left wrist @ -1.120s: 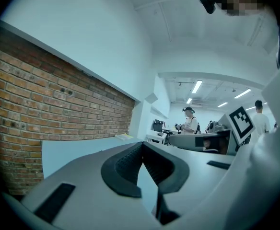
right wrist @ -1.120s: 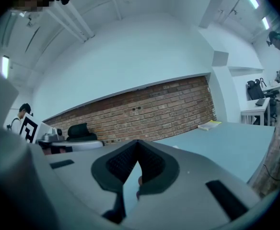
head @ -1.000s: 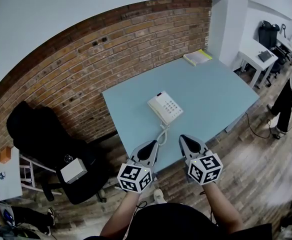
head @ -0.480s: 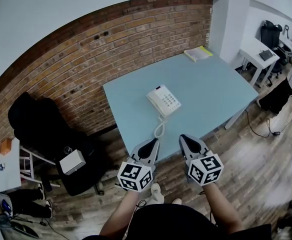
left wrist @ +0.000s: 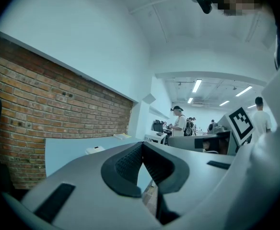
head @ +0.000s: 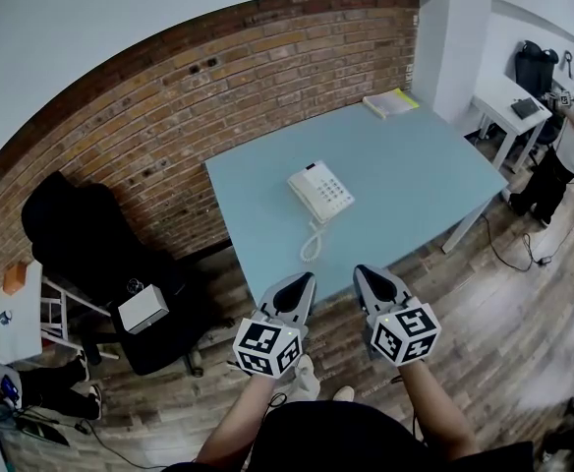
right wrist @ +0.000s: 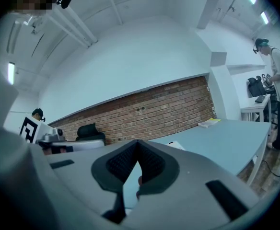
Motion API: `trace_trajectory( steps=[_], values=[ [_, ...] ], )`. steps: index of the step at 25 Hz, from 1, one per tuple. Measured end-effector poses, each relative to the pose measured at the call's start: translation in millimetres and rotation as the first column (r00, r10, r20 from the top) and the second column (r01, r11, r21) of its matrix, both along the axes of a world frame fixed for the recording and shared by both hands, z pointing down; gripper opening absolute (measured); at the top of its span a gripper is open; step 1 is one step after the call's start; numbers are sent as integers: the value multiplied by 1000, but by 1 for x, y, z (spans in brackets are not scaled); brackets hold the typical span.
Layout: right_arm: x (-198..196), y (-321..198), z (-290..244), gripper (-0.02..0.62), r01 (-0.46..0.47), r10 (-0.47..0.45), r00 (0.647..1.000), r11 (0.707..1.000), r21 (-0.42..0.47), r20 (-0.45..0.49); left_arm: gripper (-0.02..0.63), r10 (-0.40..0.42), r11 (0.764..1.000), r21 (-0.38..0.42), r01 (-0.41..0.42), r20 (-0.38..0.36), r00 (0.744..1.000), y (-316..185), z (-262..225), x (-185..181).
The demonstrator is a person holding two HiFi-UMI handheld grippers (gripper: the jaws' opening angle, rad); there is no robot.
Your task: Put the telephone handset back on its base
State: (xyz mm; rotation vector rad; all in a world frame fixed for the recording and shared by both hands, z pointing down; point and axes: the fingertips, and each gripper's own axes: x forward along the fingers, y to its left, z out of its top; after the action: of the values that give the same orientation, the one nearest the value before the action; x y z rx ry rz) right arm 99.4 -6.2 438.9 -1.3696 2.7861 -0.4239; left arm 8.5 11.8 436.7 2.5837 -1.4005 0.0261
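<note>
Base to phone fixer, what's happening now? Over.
Left tool shut, empty. Right tool shut, empty. Telephone on blue table ahead, not reached. Nothing seen in the way.

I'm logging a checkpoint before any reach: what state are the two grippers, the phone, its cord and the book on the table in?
left gripper: shut, nothing between the jaws.
right gripper: shut, nothing between the jaws.
telephone: flat on the table, keypad up; too small to tell whether the handset is seated.
cord: coiled, slack, trailing toward the table's near edge.
book: apparently closed, flat at the far corner.
</note>
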Motion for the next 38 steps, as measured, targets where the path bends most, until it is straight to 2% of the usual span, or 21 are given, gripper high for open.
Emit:
trace_trajectory(
  steps=[18, 38],
  values=[
    [23, 35, -6, 12, 24, -24, 1000, 999, 24, 3, 9, -11, 1000, 15, 10, 18, 1000, 33, -4, 27],
    [21, 45, -6, 12, 27, -28, 1000, 999, 35, 2, 9, -19, 1000, 13, 19, 14, 1000, 49, 3, 23]
  ],
)
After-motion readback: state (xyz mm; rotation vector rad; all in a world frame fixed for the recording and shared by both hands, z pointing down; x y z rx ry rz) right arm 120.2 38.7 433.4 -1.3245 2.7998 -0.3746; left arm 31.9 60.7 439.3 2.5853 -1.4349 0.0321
